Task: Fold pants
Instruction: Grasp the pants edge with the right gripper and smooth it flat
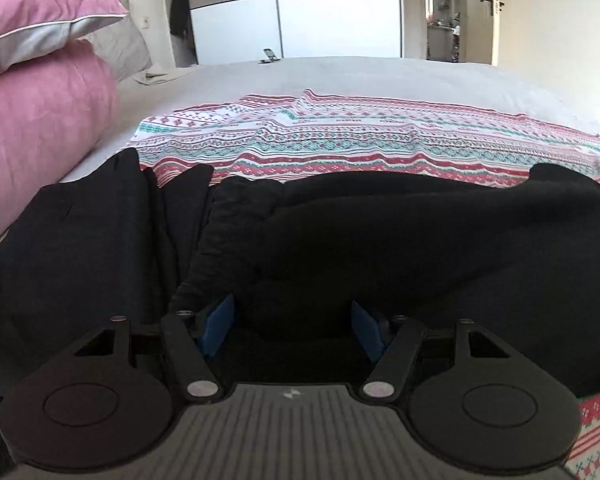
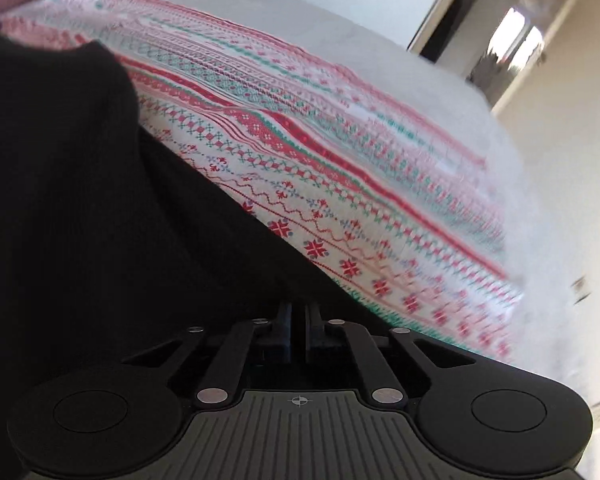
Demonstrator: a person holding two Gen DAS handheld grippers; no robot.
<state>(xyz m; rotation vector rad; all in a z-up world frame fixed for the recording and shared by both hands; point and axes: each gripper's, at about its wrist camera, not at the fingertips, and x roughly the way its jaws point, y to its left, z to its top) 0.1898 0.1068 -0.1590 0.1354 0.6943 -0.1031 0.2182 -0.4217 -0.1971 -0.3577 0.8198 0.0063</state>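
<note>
Black pants (image 1: pixel 340 232) lie bunched on a patterned red, green and white cloth (image 1: pixel 340 140) on the bed. In the left wrist view my left gripper (image 1: pixel 292 326) is open, its blue pads (image 1: pixel 216 328) apart with a fold of the pants lying between them. In the right wrist view the pants (image 2: pixel 80 200) fill the left side. My right gripper (image 2: pixel 298 328) is shut on the edge of the pants, its jaws close together with dark fabric running into them. The view is tilted and blurred.
Two pink pillows (image 1: pixel 40 120) and a grey one are stacked at the left. The grey bed sheet (image 1: pixel 340 76) stretches beyond the patterned cloth (image 2: pixel 340 184). A wardrobe (image 1: pixel 296 20) and an open door (image 1: pixel 496 8) stand at the back.
</note>
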